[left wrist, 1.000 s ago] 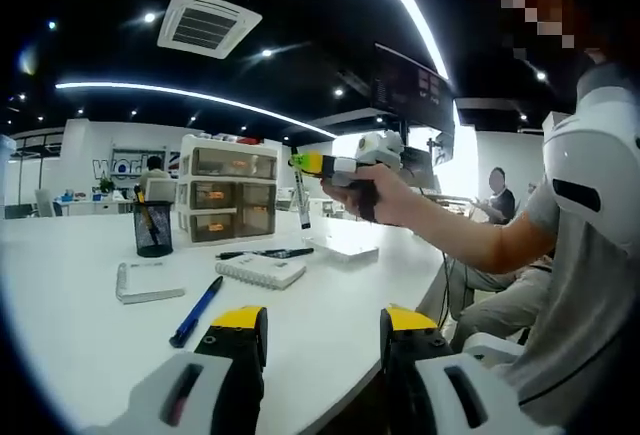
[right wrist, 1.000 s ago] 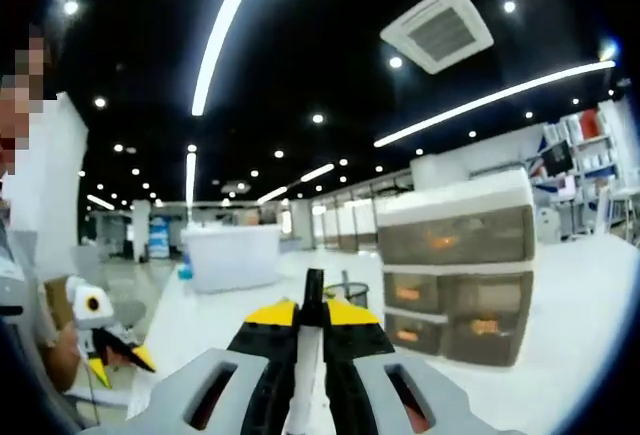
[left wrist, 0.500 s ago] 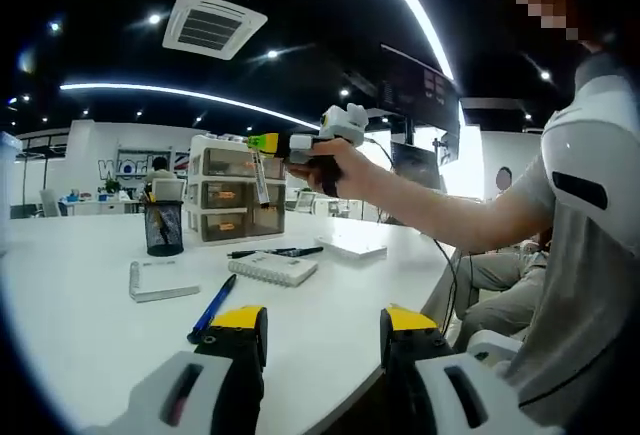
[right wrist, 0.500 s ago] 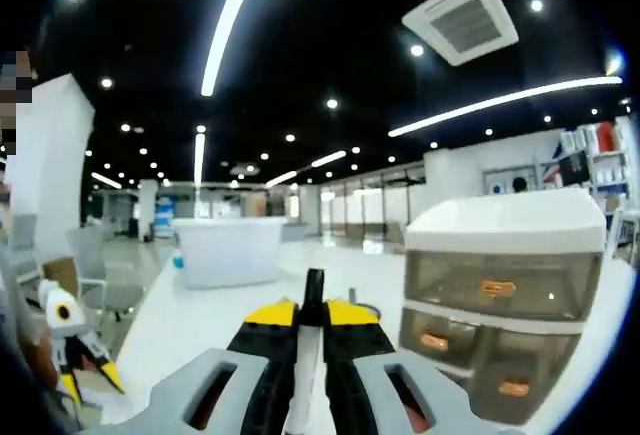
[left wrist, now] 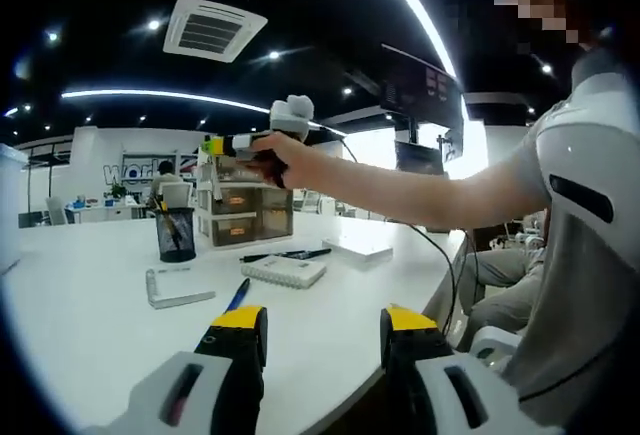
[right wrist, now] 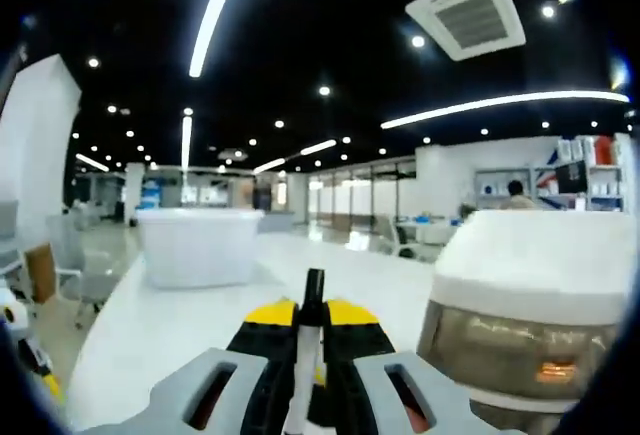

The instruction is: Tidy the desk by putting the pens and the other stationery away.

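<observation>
The left claw (left wrist: pixel 320 340) is released: its two yellow-tipped jaws stand apart, low over the near edge of the white worktop (left wrist: pixel 90 325), with nothing between them. The right claw (right wrist: pixel 312 327) is clenched on a pen (right wrist: pixel 312 300), whose dark end projects from between the yellow jaw tips. In the left gripper view, the right claw (left wrist: pixel 215 147) is held out at arm's length in the person's hand (left wrist: pixel 275 155), in front of the drawer unit (left wrist: pixel 245 210), with the pen hanging from it toward the worktop. A black mesh pen cup (left wrist: pixel 176 234) stands on the worktop just beside the drawer unit. In front of the cup lies a flat grey L-shaped piece (left wrist: pixel 178 288). A blue pen (left wrist: pixel 236 296) lies near it, partly hidden behind the left claw's jaw. A spiral notebook (left wrist: pixel 287 270) lies between the blue pen and the drawer unit, and black pens (left wrist: pixel 285 254) lie just behind the notebook. A flat white pad (left wrist: pixel 358 247) lies further along the worktop. In the right gripper view, the drawer unit (right wrist: pixel 530 325) is close on one side of the claw, and a white tub (right wrist: pixel 198 245) stands on the worktop (right wrist: pixel 130 355) well beyond it.
</observation>
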A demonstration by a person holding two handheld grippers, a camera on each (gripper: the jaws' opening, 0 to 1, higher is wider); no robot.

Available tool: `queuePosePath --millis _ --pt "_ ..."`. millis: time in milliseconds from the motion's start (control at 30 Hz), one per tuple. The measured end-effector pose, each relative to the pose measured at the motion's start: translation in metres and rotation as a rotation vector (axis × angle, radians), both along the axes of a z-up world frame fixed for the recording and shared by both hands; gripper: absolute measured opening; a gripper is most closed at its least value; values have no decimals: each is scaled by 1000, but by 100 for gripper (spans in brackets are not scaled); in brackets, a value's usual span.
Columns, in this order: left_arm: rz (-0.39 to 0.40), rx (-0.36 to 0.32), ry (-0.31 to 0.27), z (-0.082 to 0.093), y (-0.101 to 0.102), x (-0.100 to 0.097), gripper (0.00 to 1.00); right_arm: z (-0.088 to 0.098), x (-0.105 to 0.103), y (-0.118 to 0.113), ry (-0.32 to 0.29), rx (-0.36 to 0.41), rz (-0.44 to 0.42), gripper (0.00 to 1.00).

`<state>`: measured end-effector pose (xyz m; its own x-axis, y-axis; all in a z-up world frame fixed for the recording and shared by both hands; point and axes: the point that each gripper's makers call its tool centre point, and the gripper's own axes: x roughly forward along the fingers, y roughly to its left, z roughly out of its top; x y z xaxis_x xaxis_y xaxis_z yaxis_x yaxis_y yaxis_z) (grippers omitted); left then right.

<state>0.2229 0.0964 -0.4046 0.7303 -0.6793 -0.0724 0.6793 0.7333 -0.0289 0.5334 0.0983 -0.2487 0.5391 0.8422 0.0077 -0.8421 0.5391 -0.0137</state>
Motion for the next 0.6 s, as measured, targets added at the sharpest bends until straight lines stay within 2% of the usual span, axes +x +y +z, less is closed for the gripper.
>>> queuePosePath --millis 67,200,300,400,500,600 --pt "-8 11 5 -1 -2 -1 46 3 3 12 -29 -12 10 7" --pt "-8 14 3 0 2 -3 46 5 8 24 -39 -8 10 7" --pt "0 3 17 -4 5 2 46 8 21 27 -62 13 -23 7" --pt "-4 7 26 -7 4 3 46 8 38 29 -56 44 -44 7" --pt "-2 4 30 -8 7 4 46 1 49 32 -57 83 -62 7" --pt "11 7 35 -12 12 7 46 -16 59 36 -43 59 -73 7"
